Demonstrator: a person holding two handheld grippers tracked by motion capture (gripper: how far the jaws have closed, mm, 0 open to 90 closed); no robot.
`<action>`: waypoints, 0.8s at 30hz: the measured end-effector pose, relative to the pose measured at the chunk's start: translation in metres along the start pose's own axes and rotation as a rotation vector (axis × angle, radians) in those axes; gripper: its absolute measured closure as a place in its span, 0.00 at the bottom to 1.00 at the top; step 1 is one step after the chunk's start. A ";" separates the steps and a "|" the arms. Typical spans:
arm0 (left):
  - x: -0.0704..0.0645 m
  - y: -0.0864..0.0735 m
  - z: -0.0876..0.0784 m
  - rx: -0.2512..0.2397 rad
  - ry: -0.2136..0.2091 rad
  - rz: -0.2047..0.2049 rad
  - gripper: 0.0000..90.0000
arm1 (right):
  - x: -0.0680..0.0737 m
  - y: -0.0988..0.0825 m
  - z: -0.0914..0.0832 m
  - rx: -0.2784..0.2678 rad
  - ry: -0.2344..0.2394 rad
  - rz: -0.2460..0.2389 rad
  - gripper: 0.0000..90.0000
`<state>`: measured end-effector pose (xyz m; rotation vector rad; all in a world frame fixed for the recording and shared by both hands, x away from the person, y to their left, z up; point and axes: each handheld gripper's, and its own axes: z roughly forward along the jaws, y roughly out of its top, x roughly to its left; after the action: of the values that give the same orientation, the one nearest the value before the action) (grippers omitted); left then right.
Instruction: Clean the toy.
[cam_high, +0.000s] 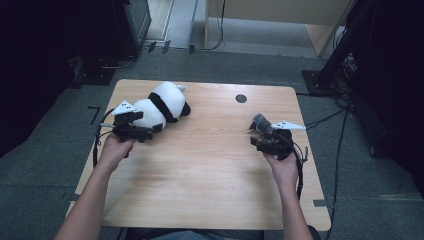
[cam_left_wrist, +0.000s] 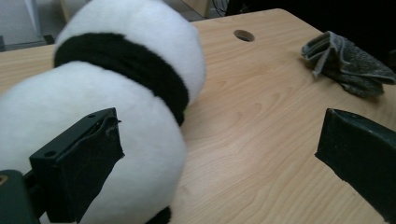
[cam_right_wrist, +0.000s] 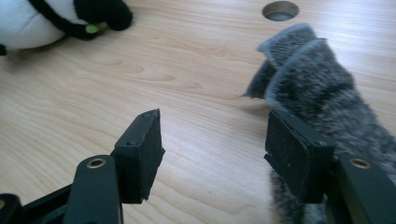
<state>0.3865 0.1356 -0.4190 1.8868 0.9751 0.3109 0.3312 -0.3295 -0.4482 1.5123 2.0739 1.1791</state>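
A black-and-white panda plush lies on its side at the back left of the wooden table. My left gripper is at its near end, jaws wide apart. In the left gripper view the plush bulges behind the left jaw and partly into the gap of my left gripper, with no pad pressing on it. A crumpled grey cloth sits at the right. My right gripper stands open beside it. The cloth hangs behind and outside its right jaw, and bare wood shows in the gap.
A round cable hole is in the tabletop near the back edge. Beyond the table are grey carpet, dark stands and cables at left and right, and a light wooden cabinet.
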 end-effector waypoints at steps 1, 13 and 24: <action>-0.005 0.000 0.002 0.006 -0.008 0.009 0.00 | 0.002 0.000 0.001 0.001 0.005 -0.006 0.41; -0.044 -0.019 0.035 0.058 -0.071 0.042 0.00 | 0.034 -0.007 0.018 0.020 0.082 -0.060 0.42; -0.070 -0.041 0.063 0.140 -0.093 0.067 0.00 | 0.058 -0.021 0.041 0.069 0.111 -0.089 0.42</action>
<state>0.3575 0.0533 -0.4735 2.0453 0.8916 0.1963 0.3228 -0.2618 -0.4773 1.3968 2.2518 1.1941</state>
